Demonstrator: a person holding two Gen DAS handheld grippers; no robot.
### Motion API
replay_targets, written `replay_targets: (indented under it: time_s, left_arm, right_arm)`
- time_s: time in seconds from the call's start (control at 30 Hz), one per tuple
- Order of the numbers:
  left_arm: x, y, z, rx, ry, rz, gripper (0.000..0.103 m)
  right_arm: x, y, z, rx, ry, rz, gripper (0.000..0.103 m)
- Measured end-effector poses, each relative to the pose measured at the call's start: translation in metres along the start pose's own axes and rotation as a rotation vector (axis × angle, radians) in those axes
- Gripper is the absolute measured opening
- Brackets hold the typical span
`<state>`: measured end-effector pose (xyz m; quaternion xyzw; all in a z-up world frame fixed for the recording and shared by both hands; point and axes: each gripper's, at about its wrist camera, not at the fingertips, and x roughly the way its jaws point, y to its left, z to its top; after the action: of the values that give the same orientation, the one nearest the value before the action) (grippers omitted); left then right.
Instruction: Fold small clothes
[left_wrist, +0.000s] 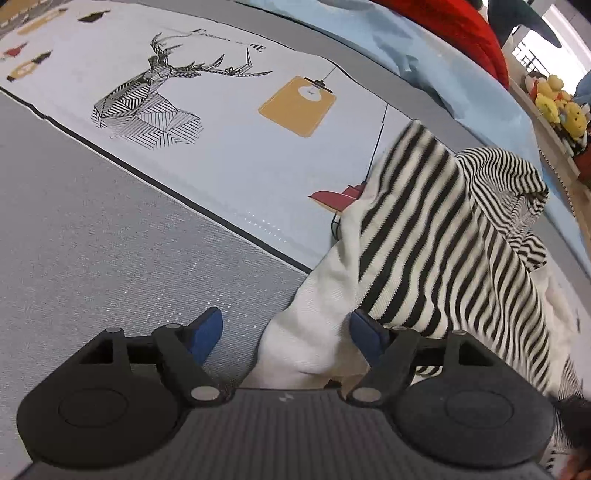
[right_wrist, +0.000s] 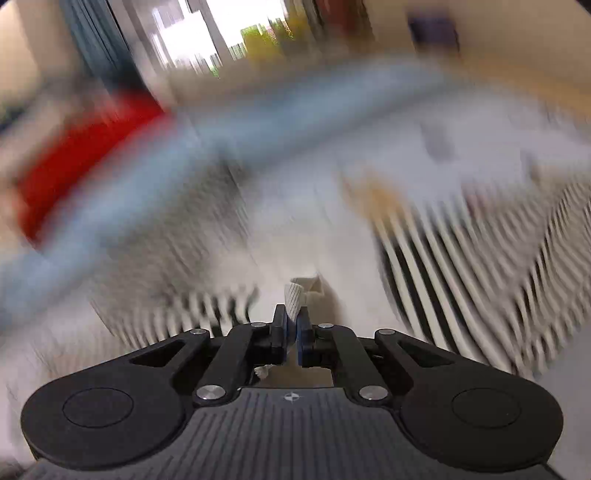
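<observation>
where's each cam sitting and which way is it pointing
Left wrist: sits on the left gripper, looking down along its open fingers at the striped garment on a deer-print sheet; white cloth lies between the pads.
Right wrist: sits on the right gripper, looking forward and down into a blurred view; its pads pinch a white cloth edge.
Shared: the striped garment, and a red cushion behind.

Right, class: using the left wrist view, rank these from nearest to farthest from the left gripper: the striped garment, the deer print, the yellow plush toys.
1. Striped garment, beside the left gripper, on the right.
2. Deer print, upper left on the sheet.
3. Yellow plush toys, far right edge.
</observation>
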<state>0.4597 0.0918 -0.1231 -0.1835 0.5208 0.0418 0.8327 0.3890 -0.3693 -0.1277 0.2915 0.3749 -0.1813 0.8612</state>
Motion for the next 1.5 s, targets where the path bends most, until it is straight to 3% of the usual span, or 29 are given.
replay_targets:
  time_s: [0.03,0.1,0.13,0.17,0.2,0.3,0.37,0.47,0.57,0.63,0.7,0.83,0.9,0.97,1.03,1.13,1.2,1.27,1.33,1.4,1.5]
  left_arm:
    - [0.0,0.0,0.0,0.0,-0.002,0.002,0.082]
    - [-0.002,0.002,-0.001,-0.012,0.0,0.0,0.082]
    - [-0.002,0.002,-0.001,-0.016,0.004,-0.001,0.082]
    - [-0.002,0.002,-0.001,-0.019,0.004,-0.007,0.082]
    - [-0.002,0.004,0.0,-0.025,0.006,-0.007,0.083]
    - [-0.005,0.008,0.001,-0.053,0.003,0.003,0.085]
    - [-0.007,0.01,0.001,-0.062,0.005,-0.002,0.087]
    - [-0.016,0.011,0.001,-0.069,0.026,-0.013,0.09]
    - [-0.03,0.012,0.0,-0.023,0.017,-0.049,0.091]
    - [-0.041,0.013,-0.003,0.02,-0.022,-0.053,0.091]
    - [-0.05,0.01,-0.006,0.073,-0.057,-0.027,0.091]
    - [-0.08,0.001,-0.023,0.249,-0.161,0.047,0.091]
    - [-0.101,-0.002,-0.038,0.293,-0.226,0.044,0.093]
    - [-0.122,-0.006,-0.054,0.29,-0.281,0.037,0.102]
    - [-0.143,-0.008,-0.072,0.251,-0.335,0.011,0.103]
    - [-0.156,-0.01,-0.108,0.292,-0.381,0.012,0.103]
    - [-0.153,-0.007,-0.13,0.32,-0.372,0.036,0.103]
    - [-0.141,-0.004,-0.141,0.316,-0.304,0.031,0.103]
    - [-0.13,-0.003,-0.137,0.281,-0.223,-0.021,0.103]
    - [-0.121,-0.003,-0.129,0.253,-0.189,-0.048,0.103]
    - [-0.11,-0.001,-0.119,0.226,-0.191,-0.012,0.103]
  right_arm:
    - [0.018,-0.013,-0.009,0.05,0.094,0.01,0.008]
    - [0.016,-0.024,-0.007,0.126,0.054,0.059,0.014]
    - [0.013,-0.024,0.002,0.133,0.069,0.053,0.028]
    - [0.006,-0.023,0.007,0.132,0.046,0.064,0.037]
    - [-0.003,-0.023,0.012,0.116,-0.02,0.063,0.055]
    - [-0.016,-0.021,0.012,0.048,-0.143,-0.051,0.072]
    - [-0.005,-0.027,0.009,0.028,-0.103,-0.077,0.073]
    - [0.0,-0.036,0.013,0.134,0.017,-0.043,0.073]
    - [-0.039,-0.035,0.019,0.142,-0.04,0.071,0.075]
    - [-0.071,-0.034,0.016,0.103,-0.101,0.1,0.085]
    - [-0.106,-0.043,0.004,0.085,-0.158,0.115,0.086]
    - [-0.163,-0.081,-0.036,0.057,-0.258,0.068,0.087]
    - [-0.185,-0.105,-0.059,0.023,-0.319,0.043,0.087]
    - [-0.199,-0.122,-0.077,-0.024,-0.354,0.006,0.089]
    - [-0.207,-0.135,-0.087,-0.048,-0.361,-0.033,0.089]
    - [-0.213,-0.148,-0.094,-0.016,-0.345,0.015,0.089]
    - [-0.213,-0.153,-0.098,0.014,-0.32,0.036,0.089]
    - [-0.209,-0.158,-0.097,0.011,-0.291,0.041,0.089]
    - [-0.204,-0.162,-0.095,-0.004,-0.283,0.016,0.089]
    - [-0.197,-0.165,-0.091,-0.006,-0.256,0.012,0.089]
    - [-0.186,-0.171,-0.094,0.022,-0.149,0.029,0.089]
